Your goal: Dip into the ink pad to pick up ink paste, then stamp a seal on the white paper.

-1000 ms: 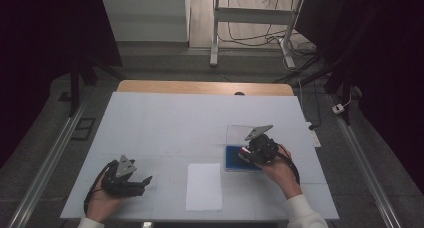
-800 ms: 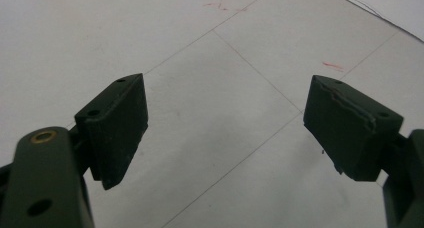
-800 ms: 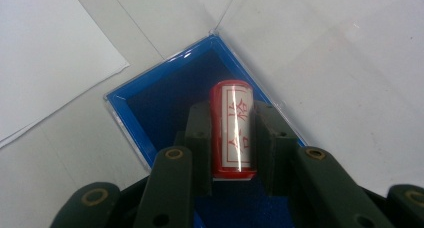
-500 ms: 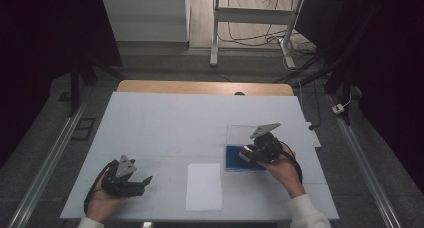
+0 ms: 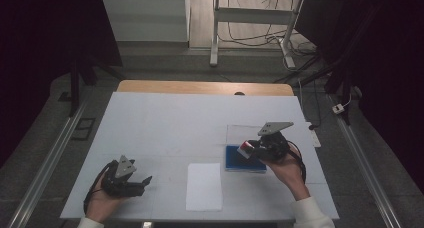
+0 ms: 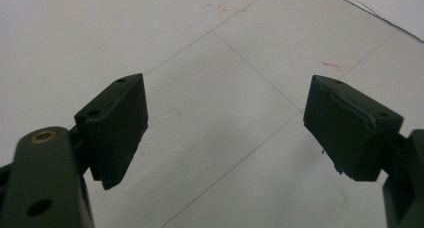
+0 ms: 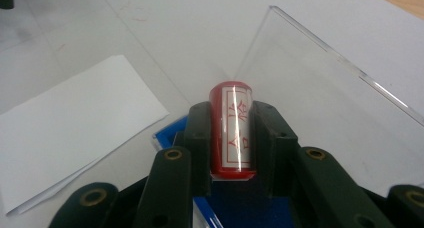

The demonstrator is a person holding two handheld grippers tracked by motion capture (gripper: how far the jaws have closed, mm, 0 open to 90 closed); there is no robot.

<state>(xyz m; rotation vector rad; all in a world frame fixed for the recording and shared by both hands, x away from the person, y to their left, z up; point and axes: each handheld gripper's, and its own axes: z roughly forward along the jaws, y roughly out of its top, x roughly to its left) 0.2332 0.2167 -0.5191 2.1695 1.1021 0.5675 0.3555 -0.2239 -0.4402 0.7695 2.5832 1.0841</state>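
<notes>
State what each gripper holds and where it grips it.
Right gripper clamps a red stamp across its long sides. Left gripper is open, holding nothing.

one red stamp [image 7: 231, 129], one blue box [image 5: 244, 160], one paper [image 5: 204, 186]

Both grippers are black, the left gripper [image 5: 131, 182] and the right gripper [image 5: 261, 149] each topped with a grey three-cornered plate and trailing a black cable. Their jaws are blocky black pads with small holes, and brass-coloured rivets sit in the linkage arms. The person wears white sleeves [image 5: 311, 215].
</notes>
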